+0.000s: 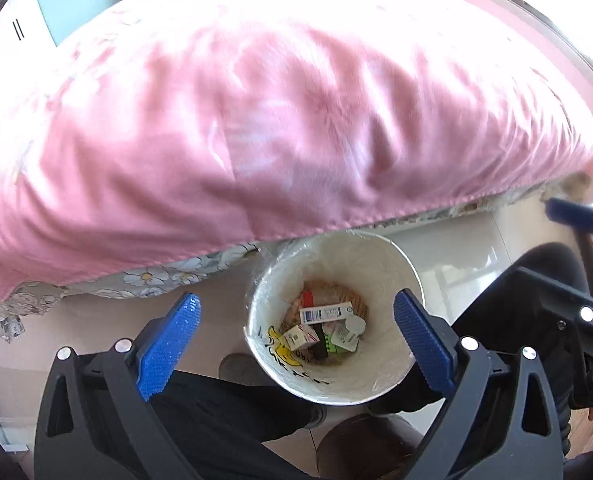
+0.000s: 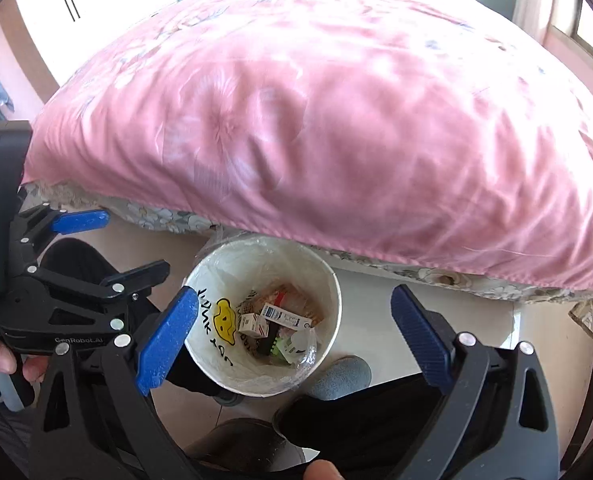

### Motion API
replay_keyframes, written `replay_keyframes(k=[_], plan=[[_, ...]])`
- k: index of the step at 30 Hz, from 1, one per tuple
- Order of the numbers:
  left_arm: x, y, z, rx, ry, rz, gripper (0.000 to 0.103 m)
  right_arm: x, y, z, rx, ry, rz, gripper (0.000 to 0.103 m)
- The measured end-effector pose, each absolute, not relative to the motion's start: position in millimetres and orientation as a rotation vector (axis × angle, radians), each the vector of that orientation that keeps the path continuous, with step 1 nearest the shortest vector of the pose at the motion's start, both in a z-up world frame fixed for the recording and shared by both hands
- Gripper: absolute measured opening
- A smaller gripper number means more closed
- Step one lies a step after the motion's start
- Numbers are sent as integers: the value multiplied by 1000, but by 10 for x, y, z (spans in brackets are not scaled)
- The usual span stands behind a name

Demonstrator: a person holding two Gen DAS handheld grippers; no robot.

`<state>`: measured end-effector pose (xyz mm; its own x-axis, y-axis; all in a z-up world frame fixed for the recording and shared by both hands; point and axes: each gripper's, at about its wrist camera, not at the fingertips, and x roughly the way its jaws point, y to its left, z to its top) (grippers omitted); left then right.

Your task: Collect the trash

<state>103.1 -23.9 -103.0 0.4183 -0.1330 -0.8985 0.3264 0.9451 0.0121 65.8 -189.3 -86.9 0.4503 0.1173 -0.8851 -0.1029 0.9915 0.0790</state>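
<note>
A white round trash bin (image 1: 380,264) lined with clear plastic stands on the floor at the bed's edge. Inside lie several small cartons and wrappers, among them a white box with a blue stripe (image 1: 325,313). My left gripper (image 1: 296,340) hangs above the bin, open and empty, its blue pads wide apart. The right wrist view shows the same bin (image 2: 328,276) with the striped box (image 2: 286,316) inside; my right gripper (image 2: 296,340) is open and empty over it. The left gripper (image 2: 108,240) also shows at the left of the right wrist view.
A bed under a pink floral quilt (image 1: 276,120) fills the upper half of both views and overhangs the bin. Pale floor tiles (image 1: 456,248) lie beside the bin. The person's dark trouser legs (image 1: 224,420) and grey slipper (image 2: 340,376) are below.
</note>
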Motion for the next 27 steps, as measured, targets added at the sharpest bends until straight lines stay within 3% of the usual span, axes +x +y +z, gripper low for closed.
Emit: replay_keyframes(k=[9, 27], plan=[[776, -183, -241, 182, 911, -98, 99, 275, -2004, -242, 115, 1010, -33, 95], [40, -131, 336, 149, 824, -45, 99, -332, -1790, 437, 109, 817, -181, 95]])
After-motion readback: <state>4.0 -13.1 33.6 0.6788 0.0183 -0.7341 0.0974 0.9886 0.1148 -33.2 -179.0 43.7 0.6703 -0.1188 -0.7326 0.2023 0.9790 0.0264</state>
